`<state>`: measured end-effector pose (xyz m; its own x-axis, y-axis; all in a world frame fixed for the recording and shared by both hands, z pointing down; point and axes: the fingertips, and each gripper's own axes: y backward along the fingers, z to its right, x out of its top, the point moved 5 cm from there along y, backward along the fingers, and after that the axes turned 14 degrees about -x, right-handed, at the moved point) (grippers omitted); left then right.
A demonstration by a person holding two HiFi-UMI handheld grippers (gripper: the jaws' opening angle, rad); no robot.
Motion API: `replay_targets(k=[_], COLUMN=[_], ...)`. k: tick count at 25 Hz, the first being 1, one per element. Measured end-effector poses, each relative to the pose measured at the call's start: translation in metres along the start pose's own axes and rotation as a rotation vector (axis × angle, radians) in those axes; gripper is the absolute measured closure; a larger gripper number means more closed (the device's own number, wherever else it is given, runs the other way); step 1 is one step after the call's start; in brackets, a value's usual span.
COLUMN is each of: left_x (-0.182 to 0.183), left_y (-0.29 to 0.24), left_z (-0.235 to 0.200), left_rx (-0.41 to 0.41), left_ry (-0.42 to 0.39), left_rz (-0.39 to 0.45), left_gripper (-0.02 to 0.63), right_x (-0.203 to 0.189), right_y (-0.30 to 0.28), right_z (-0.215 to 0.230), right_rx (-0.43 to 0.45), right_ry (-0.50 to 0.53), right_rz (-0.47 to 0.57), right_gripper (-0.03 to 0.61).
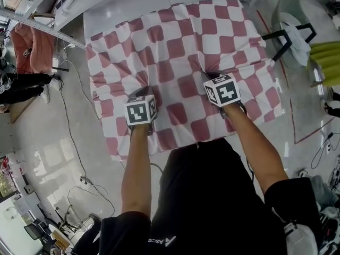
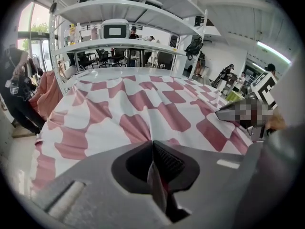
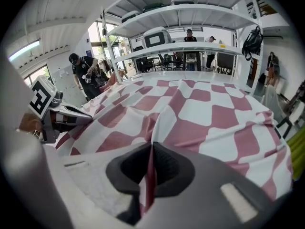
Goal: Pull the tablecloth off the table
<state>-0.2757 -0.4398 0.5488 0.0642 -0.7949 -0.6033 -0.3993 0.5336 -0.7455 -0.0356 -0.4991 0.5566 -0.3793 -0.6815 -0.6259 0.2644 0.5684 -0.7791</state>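
Observation:
A pink-and-white checked tablecloth (image 1: 175, 52) covers the table and hangs over its near edge. My left gripper (image 1: 142, 95) is shut on a pinched fold of the tablecloth (image 2: 143, 113) near the front left, with cloth caught between its jaws. My right gripper (image 1: 212, 77) is shut on another raised fold of the tablecloth (image 3: 190, 113) at the front right. Creases run out from both pinch points. The marker cubes (image 1: 141, 110) hide the jaws in the head view. Each gripper sees the other at its side: the right gripper (image 2: 248, 112) and the left gripper (image 3: 57, 116).
A bare strip of the white table (image 1: 106, 15) shows beyond the cloth's far edge. White shelving (image 2: 124, 42) stands behind the table. A black-framed chair (image 1: 289, 39) sits at the right, cables (image 1: 69, 110) trail on the floor at the left. People stand in the background.

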Motion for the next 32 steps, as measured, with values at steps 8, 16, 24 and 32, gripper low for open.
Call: replay_targets(k=[8,16,24,32], left_x=[-0.021,-0.051,-0.087,-0.139], left_y=[0.015,0.048,0.082,0.145], left_z=[0.014,0.051,0.094,0.161], left_rx=[-0.127,-0.274,-0.262,-0.193], left_ry=[0.013,0.017,0.004,0.001], left_rz=[0.046,0.170,0.274,0.401], left_gripper=[0.600,0.600,0.600,0.600], right_x=[-0.020,-0.062,-0.100,-0.148], right_y=[0.025,0.070,0.125,0.206], right_z=[-0.037,-0.069,-0.087,-0.090], right_rx=[0.068,0.124,0.214,0.339], right_ry=[-0.008,-0.020,-0.029,-0.025], right_rz=[0.019,0.097,0.196,0.313], right_gripper=[0.574,0.574,0.574,0.574])
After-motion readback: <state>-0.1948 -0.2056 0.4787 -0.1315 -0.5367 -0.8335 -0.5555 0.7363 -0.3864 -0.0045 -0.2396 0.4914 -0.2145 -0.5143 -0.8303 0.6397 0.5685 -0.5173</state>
